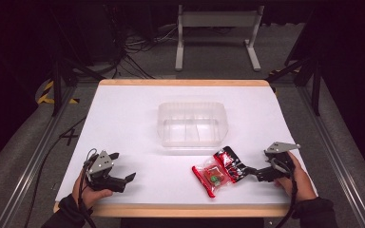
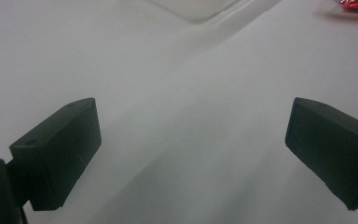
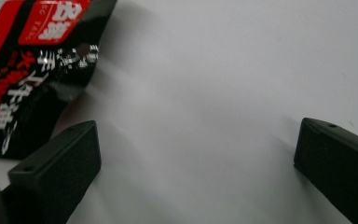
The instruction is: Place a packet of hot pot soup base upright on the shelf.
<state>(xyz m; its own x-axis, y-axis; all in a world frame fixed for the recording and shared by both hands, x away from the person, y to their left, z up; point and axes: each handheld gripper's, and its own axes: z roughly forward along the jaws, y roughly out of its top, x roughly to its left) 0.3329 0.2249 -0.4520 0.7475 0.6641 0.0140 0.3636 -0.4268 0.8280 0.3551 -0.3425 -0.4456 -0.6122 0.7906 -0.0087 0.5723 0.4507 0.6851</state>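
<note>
Two snack packets lie on the white table [image 1: 133,118] near its front right: a red and clear one [image 1: 210,175] and a black and red one [image 1: 231,163] that touches it. My right gripper [image 1: 255,174] sits just right of the black packet, held by a hand. In the right gripper view that gripper [image 3: 198,149] is open, with the black packet [image 3: 32,60] beyond its left jaw and bare table between the jaws. My left gripper [image 1: 123,166] rests open at the front left, and the left gripper view has it [image 2: 191,140] over bare table.
A clear plastic container [image 1: 192,124] stands in the middle of the table, its edge [image 2: 196,7] at the top of the left gripper view. A wooden strip [image 1: 185,209] runs along the table's front. Dark floor, cables and a metal frame [image 1: 216,21] lie beyond the far edge.
</note>
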